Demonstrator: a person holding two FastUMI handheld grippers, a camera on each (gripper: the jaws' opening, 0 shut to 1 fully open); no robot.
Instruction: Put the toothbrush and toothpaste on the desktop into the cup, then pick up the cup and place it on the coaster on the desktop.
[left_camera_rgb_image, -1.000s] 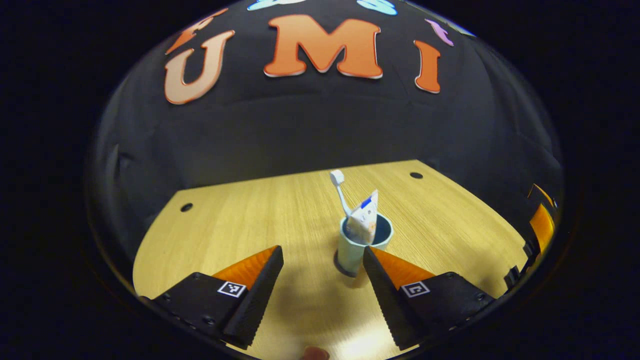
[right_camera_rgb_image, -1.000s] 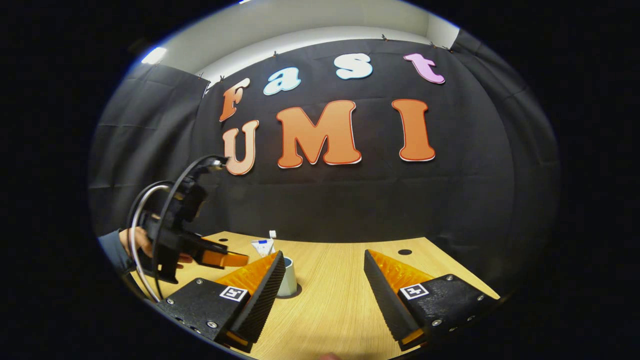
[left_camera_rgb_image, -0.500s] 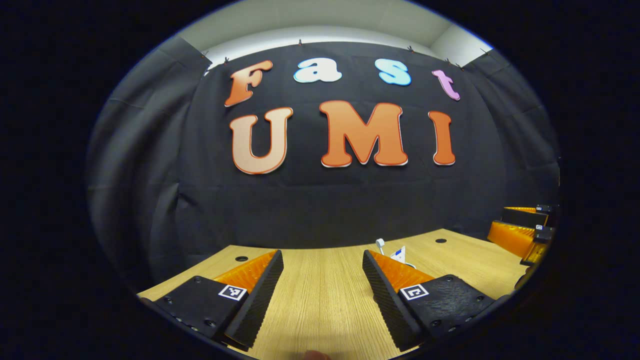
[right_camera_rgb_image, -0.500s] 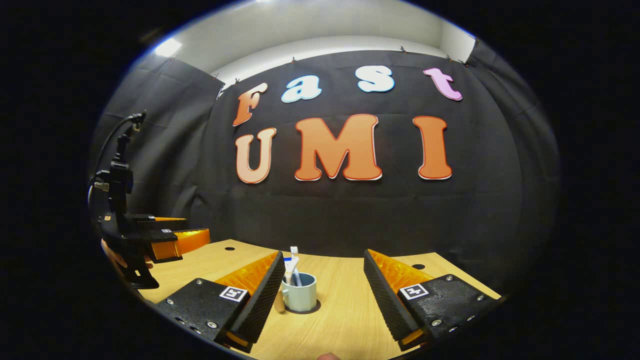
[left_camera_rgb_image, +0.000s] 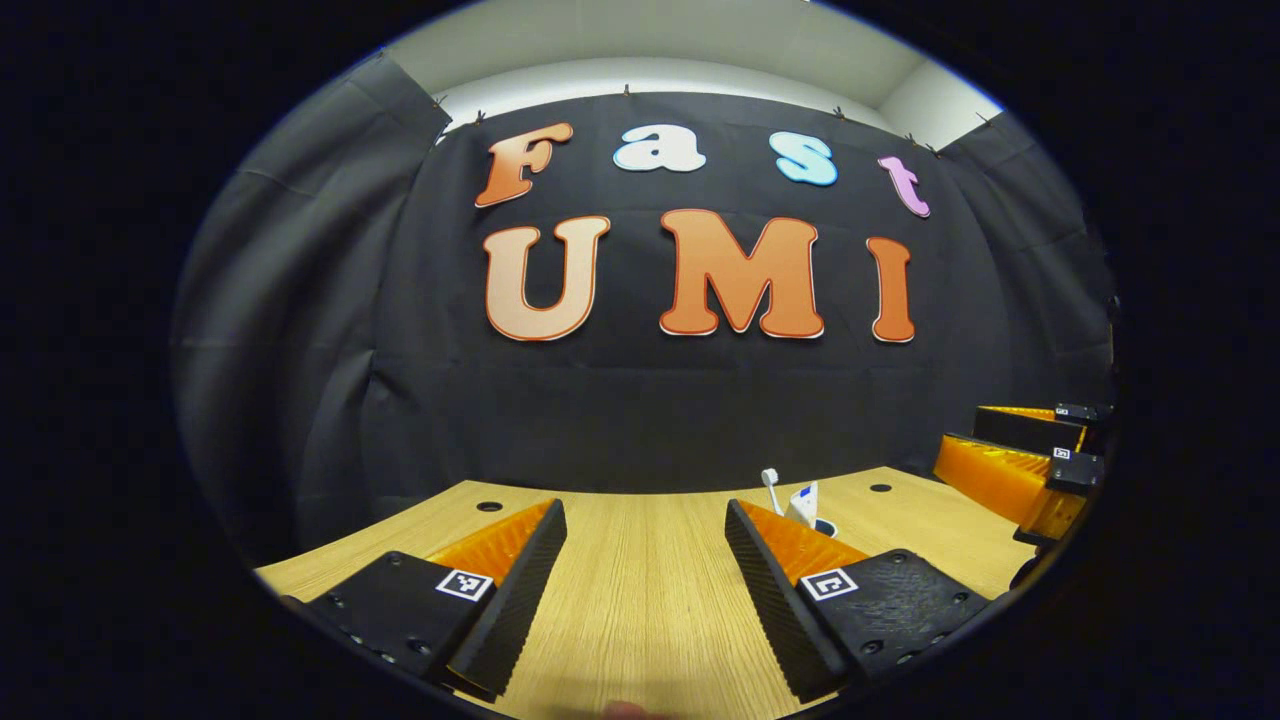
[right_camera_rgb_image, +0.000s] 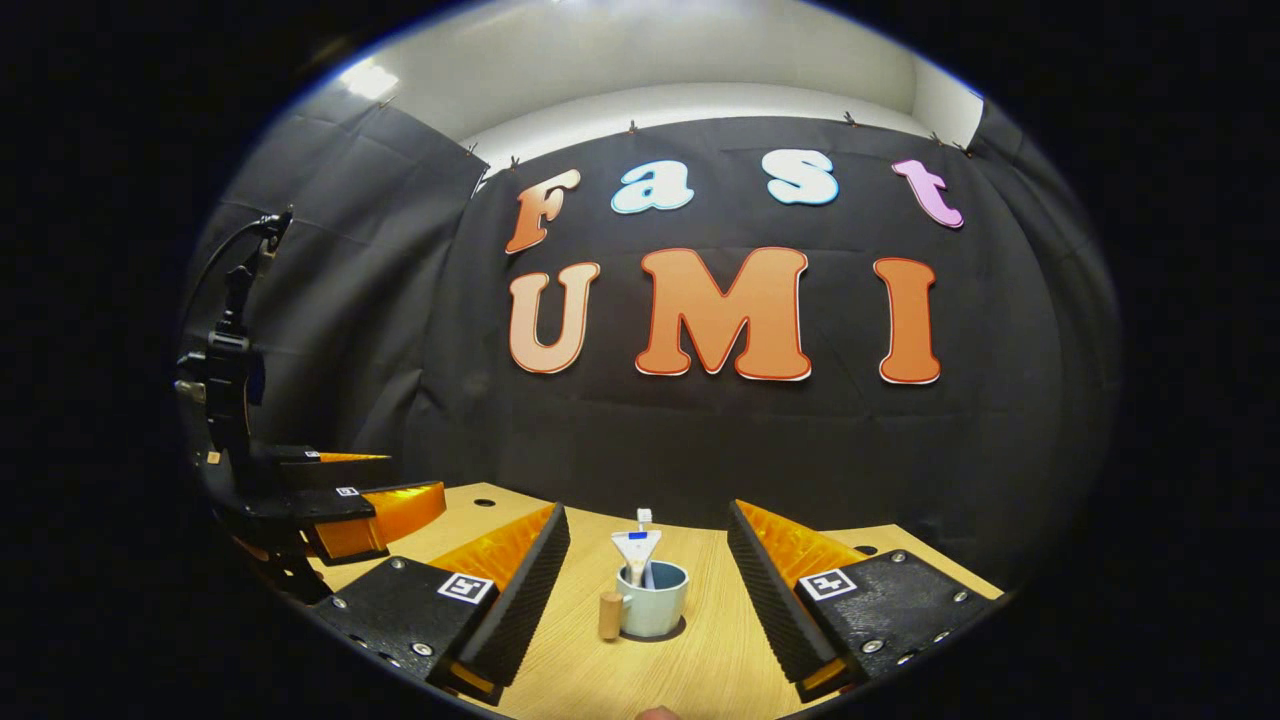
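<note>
A pale blue-green cup (right_camera_rgb_image: 655, 603) stands upright on a dark coaster (right_camera_rgb_image: 676, 633) on the wooden desktop (right_camera_rgb_image: 700, 670). A white toothbrush (right_camera_rgb_image: 645, 517) and a white toothpaste tube (right_camera_rgb_image: 635, 548) stick out of it. A small wooden handle (right_camera_rgb_image: 609, 613) shows on the cup's left side. My right gripper (right_camera_rgb_image: 648, 510) is open, and the cup sits farther off, framed between its fingers and untouched. My left gripper (left_camera_rgb_image: 645, 510) is open and holds nothing. In the left gripper view the toothbrush (left_camera_rgb_image: 770, 479) and tube (left_camera_rgb_image: 803, 503) peek over its right finger.
The left gripper's fingers (right_camera_rgb_image: 385, 508) hover at the left of the right gripper view, above the desk's left side. The right gripper's fingers (left_camera_rgb_image: 1000, 475) show at the right edge of the left gripper view. Small round holes (left_camera_rgb_image: 489, 506) mark the desk's back corners.
My left gripper drew back from just in front of the cup and tilted up. The right gripper view swung so the cup now sits between its fingers. Both stayed open.
</note>
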